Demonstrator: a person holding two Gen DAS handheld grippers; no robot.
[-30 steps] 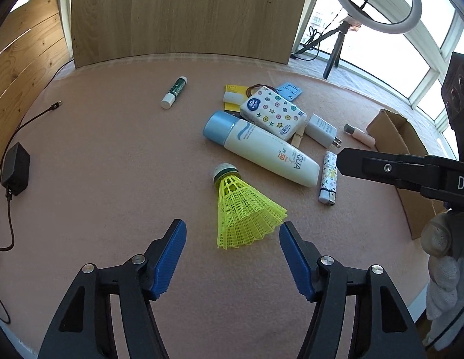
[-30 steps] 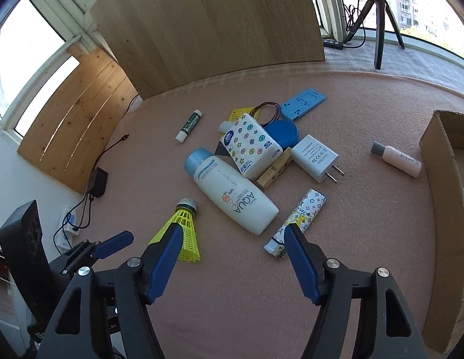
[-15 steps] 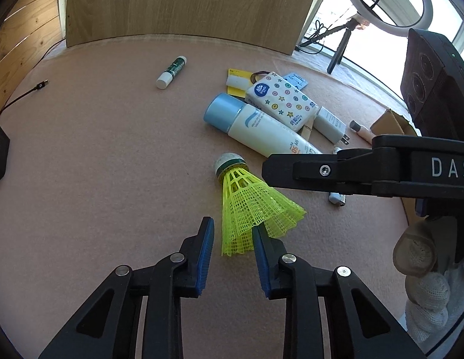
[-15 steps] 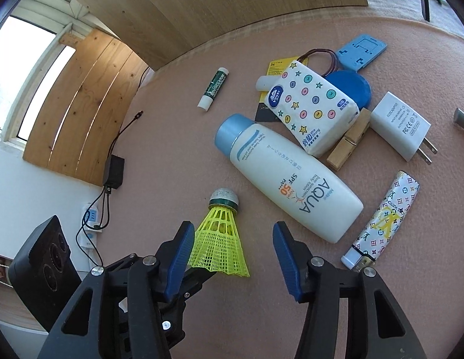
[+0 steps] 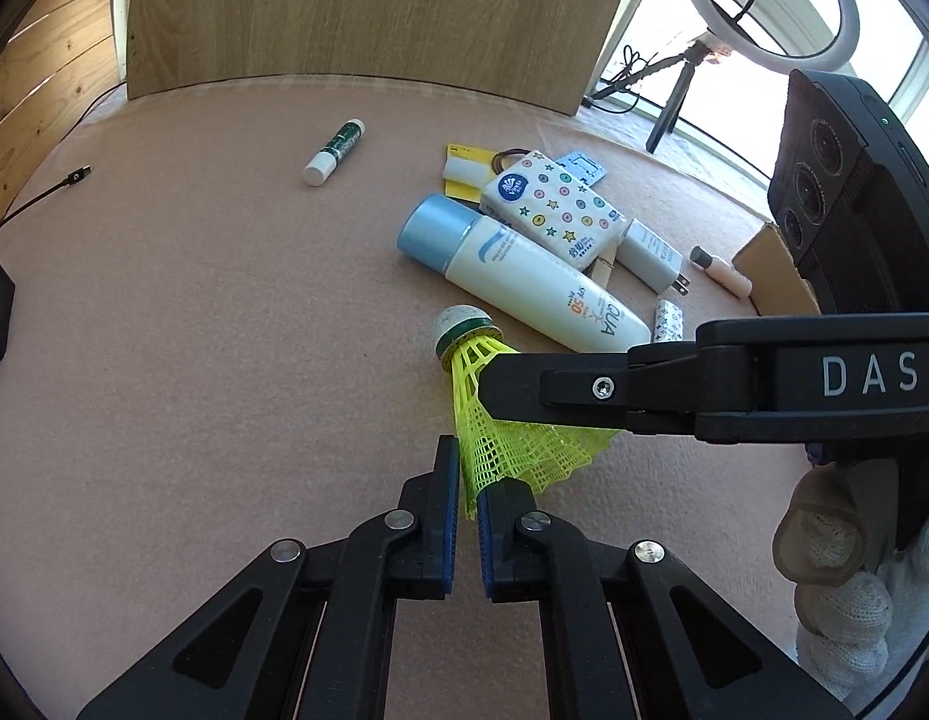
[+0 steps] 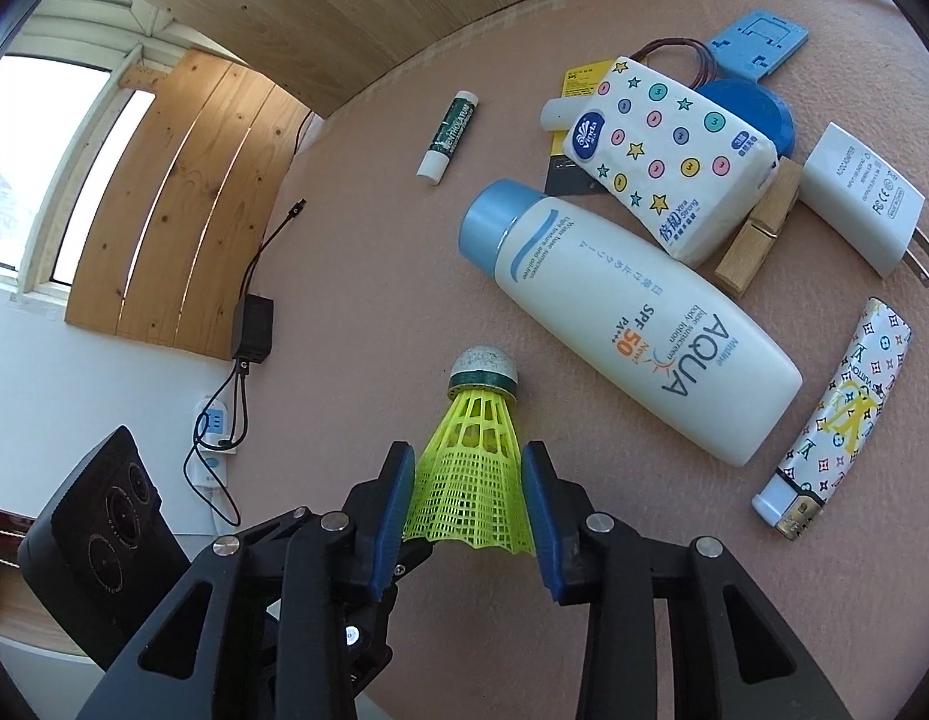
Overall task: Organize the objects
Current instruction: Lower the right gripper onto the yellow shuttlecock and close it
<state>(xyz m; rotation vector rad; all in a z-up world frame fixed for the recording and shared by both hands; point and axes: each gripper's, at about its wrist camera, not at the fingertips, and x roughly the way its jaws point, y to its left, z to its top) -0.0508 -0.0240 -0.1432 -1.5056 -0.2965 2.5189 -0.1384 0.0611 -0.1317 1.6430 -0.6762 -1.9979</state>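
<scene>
You work over a pink felt-covered table (image 6: 356,276). Lying directly on it: a yellow shuttlecock (image 6: 473,468), a sunscreen bottle (image 6: 632,312), a patterned lighter (image 6: 836,420), a white charger (image 6: 860,198), a lip-balm stick (image 6: 449,138), and a wooden clothespin (image 6: 758,234).

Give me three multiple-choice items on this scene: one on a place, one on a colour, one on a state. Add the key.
1. Where does the lip balm stick lie?
A. alone, apart from the cluster
B. on the sunscreen bottle
C. inside the cardboard box

2. What colour is the shuttlecock skirt?
A. white
B. yellow-green
C. red

3. How is the left hand-held gripper?
A. wide open over bare mat
C. out of view
B. closed on the skirt's edge

Key: 1 A, bare mat surrounds it; 2 B, the mesh is neon yellow-green; 3 B, its blue pads pinch the rim, having just closed.
</scene>
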